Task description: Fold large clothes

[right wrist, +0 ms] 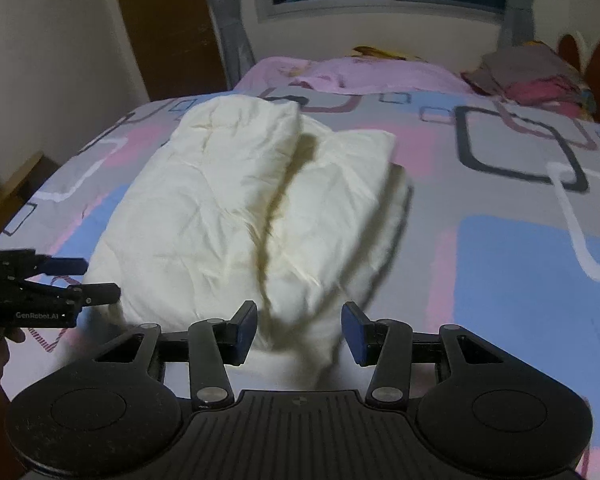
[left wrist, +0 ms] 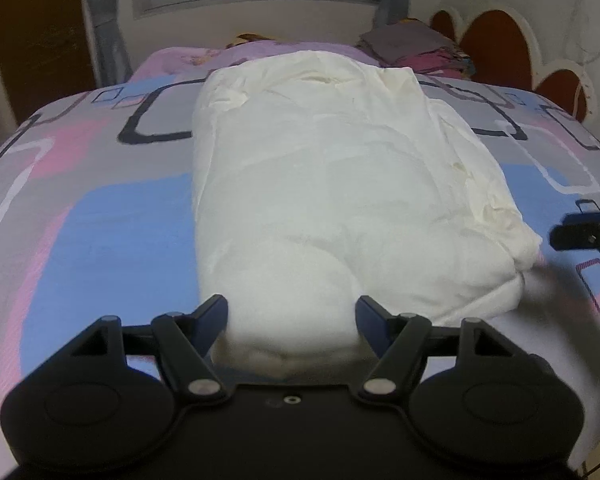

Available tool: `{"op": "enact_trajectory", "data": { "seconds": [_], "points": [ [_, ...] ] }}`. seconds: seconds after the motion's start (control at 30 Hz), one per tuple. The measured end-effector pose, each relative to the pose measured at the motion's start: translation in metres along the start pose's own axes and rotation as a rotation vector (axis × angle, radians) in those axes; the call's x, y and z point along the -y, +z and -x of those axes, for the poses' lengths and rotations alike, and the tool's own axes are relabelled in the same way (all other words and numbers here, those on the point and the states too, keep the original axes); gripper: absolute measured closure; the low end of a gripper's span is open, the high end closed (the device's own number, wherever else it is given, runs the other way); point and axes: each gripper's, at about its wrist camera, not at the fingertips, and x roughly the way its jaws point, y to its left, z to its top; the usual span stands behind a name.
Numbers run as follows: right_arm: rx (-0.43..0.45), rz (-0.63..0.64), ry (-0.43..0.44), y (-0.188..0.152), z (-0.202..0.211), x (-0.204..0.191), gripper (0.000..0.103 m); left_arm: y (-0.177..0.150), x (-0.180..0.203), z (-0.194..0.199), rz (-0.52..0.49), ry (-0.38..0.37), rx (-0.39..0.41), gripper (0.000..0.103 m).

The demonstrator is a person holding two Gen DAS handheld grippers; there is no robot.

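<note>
A large cream-white garment point(left wrist: 324, 184) lies folded into a long strip on the patterned bed; it also shows in the right wrist view point(right wrist: 236, 216), with a fold crease down its length. My left gripper point(left wrist: 292, 316) is open, its jaws on either side of the garment's near end. My right gripper point(right wrist: 299, 328) is open with the garment's near right edge between its jaws. The left gripper appears at the left of the right wrist view point(right wrist: 84, 280), and the right gripper at the right edge of the left wrist view point(left wrist: 580, 232).
The bed sheet point(left wrist: 100, 216) has pink, blue and grey blocks. A pile of folded clothes point(left wrist: 412, 48) sits at the far right by the headboard point(left wrist: 496, 36). A pink sheet point(right wrist: 380, 72), window and curtains lie beyond. The bed's left edge point(right wrist: 52, 168) drops off near a wall.
</note>
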Motion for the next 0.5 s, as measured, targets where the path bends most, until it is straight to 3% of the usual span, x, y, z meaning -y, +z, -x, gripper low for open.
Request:
{"op": "enact_trajectory", "data": {
  "seconds": [0.1,0.17,0.23,0.27,0.5],
  "points": [
    [0.030,-0.024,-0.009,-0.012,0.022,0.003,0.056,-0.011,0.015,0.023,0.008,0.001,0.052,0.013],
    [0.041,-0.034,-0.014,-0.019,0.036,0.004,0.056,-0.018,0.029,0.043,0.002,0.018,0.085,0.005],
    [0.057,-0.029,-0.056,-0.029,0.055,0.001,0.011,-0.027,0.044,0.069,0.023,0.045,0.110,0.000],
    [0.099,-0.024,-0.088,-0.037,0.068,-0.002,0.000,-0.034,0.052,0.083,0.028,0.044,0.133,0.000],
    [0.163,-0.104,-0.133,-0.072,0.120,0.002,0.000,-0.070,0.082,0.129,0.007,0.073,0.102,0.000]
  ]
}}
